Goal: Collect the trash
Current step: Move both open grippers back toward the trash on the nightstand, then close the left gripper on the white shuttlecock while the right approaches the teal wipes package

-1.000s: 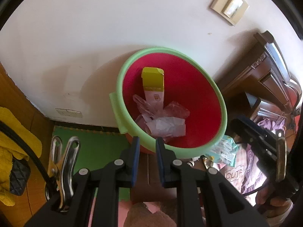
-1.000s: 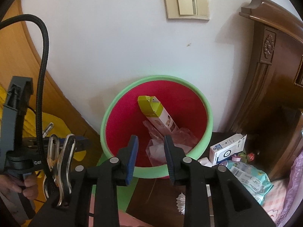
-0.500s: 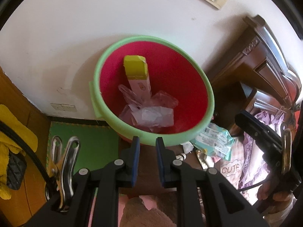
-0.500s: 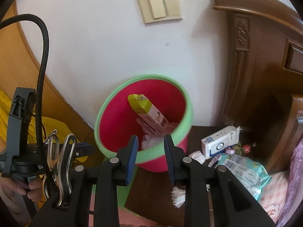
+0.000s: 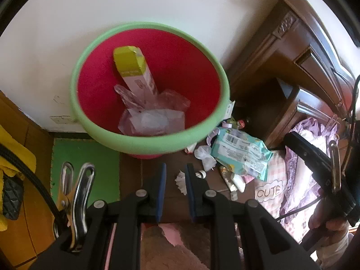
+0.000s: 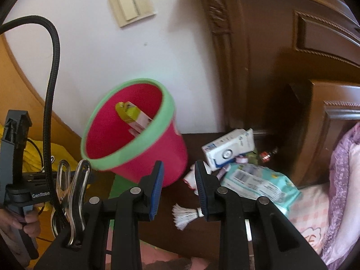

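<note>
bin (image 5: pixel 148 144) shifted left, wall switch (image 6: pixel 131 4) right-view only

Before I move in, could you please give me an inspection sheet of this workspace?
Surface: dark wooden top, partly bare.
Job's things: red bin with green rim holds a yellow-topped box and plastic bags.
Clutter: wipes pack, white box, white paper tuft outside the bin.
Grippers: left gripper and right gripper open, empty.
Cables: black hose.
Surroundings: wall switch, carved headboard.
</note>
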Available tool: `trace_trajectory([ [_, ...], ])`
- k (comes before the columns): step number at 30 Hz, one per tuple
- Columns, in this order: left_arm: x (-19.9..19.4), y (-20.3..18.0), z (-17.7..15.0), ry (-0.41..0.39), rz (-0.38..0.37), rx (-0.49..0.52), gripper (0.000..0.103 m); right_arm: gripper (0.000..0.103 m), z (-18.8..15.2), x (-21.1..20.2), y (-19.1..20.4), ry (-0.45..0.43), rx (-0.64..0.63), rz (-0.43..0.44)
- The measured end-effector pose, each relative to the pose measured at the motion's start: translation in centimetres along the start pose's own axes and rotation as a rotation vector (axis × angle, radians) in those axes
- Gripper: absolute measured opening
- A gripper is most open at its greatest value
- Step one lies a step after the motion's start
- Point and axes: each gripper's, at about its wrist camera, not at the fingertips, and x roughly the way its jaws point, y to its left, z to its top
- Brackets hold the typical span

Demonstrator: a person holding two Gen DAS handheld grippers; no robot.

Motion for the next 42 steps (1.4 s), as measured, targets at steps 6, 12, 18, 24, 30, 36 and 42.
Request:
trace_trajectory([
  [6, 1.7, -2.1, -1.0, 0.037, 0.0, -0.008, 0.017, 0.029, -1.7, -0.5, -3.0, 0.042, -0.003, -0.021],
  [12, 4.4, -3.5, -1.9, 0.091, -0.015, -0.047, 0.017, 0.029, -3.4, -0.3, -6.0, 0.104, -0.005, -0.041],
  [18, 7.6, -4.7, -2.8, 0.124, -0.021, -0.076, 0.017, 0.029, -4.5, 0.2, -9.0, 0.148, 0.005, -0.051],
  [24, 11.8, -5.2, -4.1, 0.197, -0.007, -0.111, 0.017, 0.029, -4.8, 1.0, -11.4, 0.188, 0.01, -0.05],
  [30, 14.9, -5.8, -4.7, 0.236, 0.023, -0.098, 0.033, 0.029, -5.3, 2.0, -13.3, 0.227, 0.009, -0.048],
  [36, 18.1, -8.4, -5.0, 0.275, 0.124, 0.099, 0.035, 0.029, -6.1, 2.9, -14.6, 0.249, 0.021, -0.028],
  [42, 21.3, -10.6, -5.5, 0.325, 0.182, 0.29, 0.039, 0.029, -6.7, 3.3, -15.6, 0.263, 0.036, -0.023],
])
